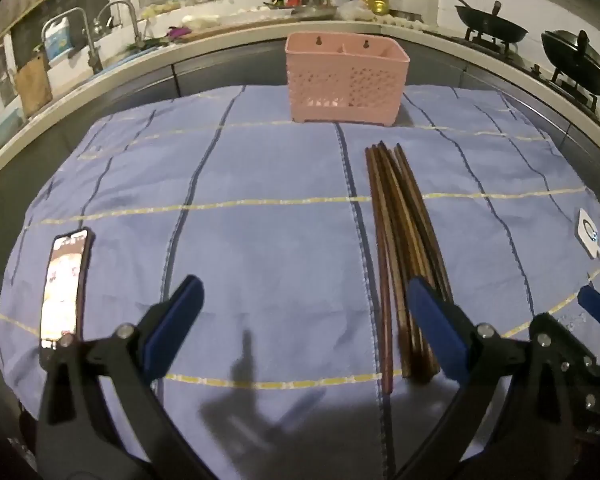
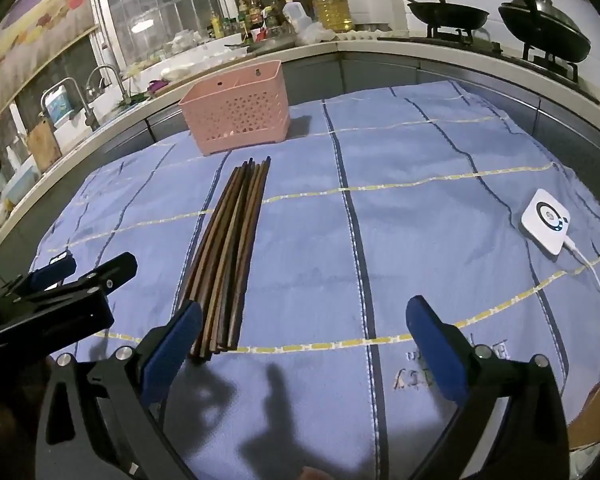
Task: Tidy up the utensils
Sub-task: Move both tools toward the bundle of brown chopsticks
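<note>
A bundle of several dark wooden chopsticks (image 1: 400, 248) lies on the blue checked cloth, its far ends pointing at a pink perforated utensil basket (image 1: 346, 78) with two compartments. My left gripper (image 1: 304, 300) is open and empty, its right finger beside the near ends of the chopsticks. In the right wrist view the chopsticks (image 2: 228, 252) lie left of centre and the basket (image 2: 236, 110) stands behind them. My right gripper (image 2: 304, 316) is open and empty, its left finger next to the chopsticks' near ends.
A lit phone (image 1: 66, 284) lies at the cloth's left. A white square device (image 2: 546, 220) with a cable lies at the right. The other gripper shows at the edge of each view (image 2: 60, 292). A counter with sink, bottles and woks runs behind.
</note>
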